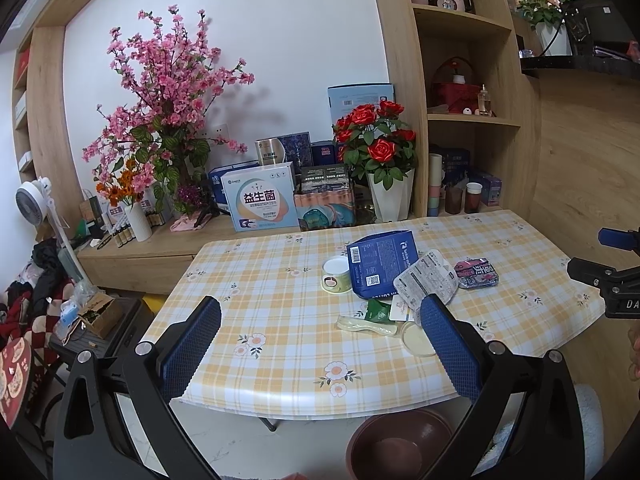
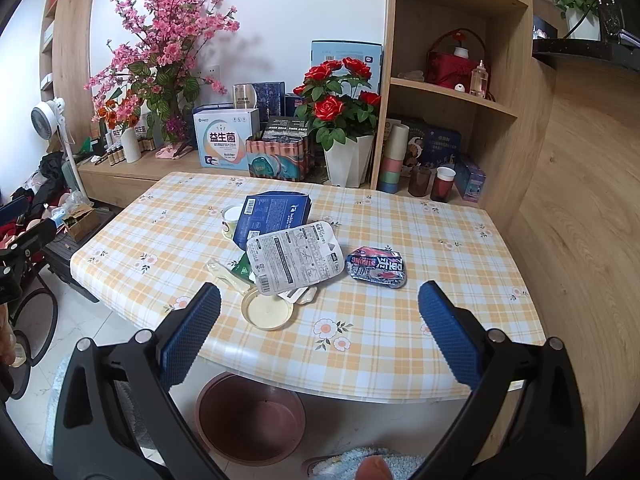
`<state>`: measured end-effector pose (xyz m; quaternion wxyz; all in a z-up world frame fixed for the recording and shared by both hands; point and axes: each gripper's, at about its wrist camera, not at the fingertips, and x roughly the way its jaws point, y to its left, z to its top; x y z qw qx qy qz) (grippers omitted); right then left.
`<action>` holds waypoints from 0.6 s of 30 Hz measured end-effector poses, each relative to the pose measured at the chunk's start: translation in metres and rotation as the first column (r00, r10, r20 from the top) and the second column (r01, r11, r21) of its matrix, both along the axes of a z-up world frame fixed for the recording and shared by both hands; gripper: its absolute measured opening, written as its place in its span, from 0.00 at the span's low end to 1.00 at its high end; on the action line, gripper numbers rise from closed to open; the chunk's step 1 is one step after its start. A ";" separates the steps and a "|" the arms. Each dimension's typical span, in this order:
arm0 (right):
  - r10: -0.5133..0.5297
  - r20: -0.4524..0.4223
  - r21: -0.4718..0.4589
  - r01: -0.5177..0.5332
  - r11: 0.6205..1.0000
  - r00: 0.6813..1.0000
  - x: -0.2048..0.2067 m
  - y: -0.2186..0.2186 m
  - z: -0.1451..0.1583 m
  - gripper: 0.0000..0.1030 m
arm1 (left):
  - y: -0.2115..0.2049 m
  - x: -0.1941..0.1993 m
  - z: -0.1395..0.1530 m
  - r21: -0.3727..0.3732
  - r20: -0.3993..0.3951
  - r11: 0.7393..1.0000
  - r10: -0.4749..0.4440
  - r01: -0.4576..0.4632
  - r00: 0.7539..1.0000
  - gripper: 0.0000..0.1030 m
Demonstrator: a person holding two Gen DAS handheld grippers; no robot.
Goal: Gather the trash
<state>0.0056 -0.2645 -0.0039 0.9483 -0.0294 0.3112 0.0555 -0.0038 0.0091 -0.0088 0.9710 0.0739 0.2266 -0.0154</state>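
Both tongs are spread wide with nothing between the pads: left tongs (image 1: 320, 340), right tongs (image 2: 319, 332). You are holding both short of the counter's near edge, not touching anything.

Trash location: one loose pile on the checked counter (image 2: 400, 344), ahead of both tongs. Nearest your right tongs, just past the left pad, is a round cream lid (image 2: 267, 311). Overlapping its far rim is a white blister card (image 2: 295, 261). To the right of that card, apart from the pile, lies a crumpled blue-and-pink wrapper (image 2: 376, 267). Behind the card: a dark blue pouch (image 2: 272, 216) leaning over a small paper cup (image 2: 232, 220). A clear plastic strip (image 2: 228, 276) and a green sachet (image 2: 242, 269) poke out on the left side of the pile.

Bin: a brown tub (image 2: 250, 420) sits on the floor under the counter's near edge, below and between your two tongs.

Judgement, step in hand: first pick not yet made. Suggest you start with the wrapper, since it stands alone and has bulk for the pads to bite. Come down over it with the pads on either side, close until it crumples, then lift clear before moving to the tub. Flat pieces (lid, card) will likely need sliding toward the counter edge to get a pad underneath.
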 end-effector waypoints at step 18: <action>0.002 -0.004 -0.003 -0.002 1.000 1.000 -0.002 0.000 -0.002 0.95 | -0.002 0.002 -0.005 -0.001 -0.002 1.000 0.005 -0.005 1.000 0.95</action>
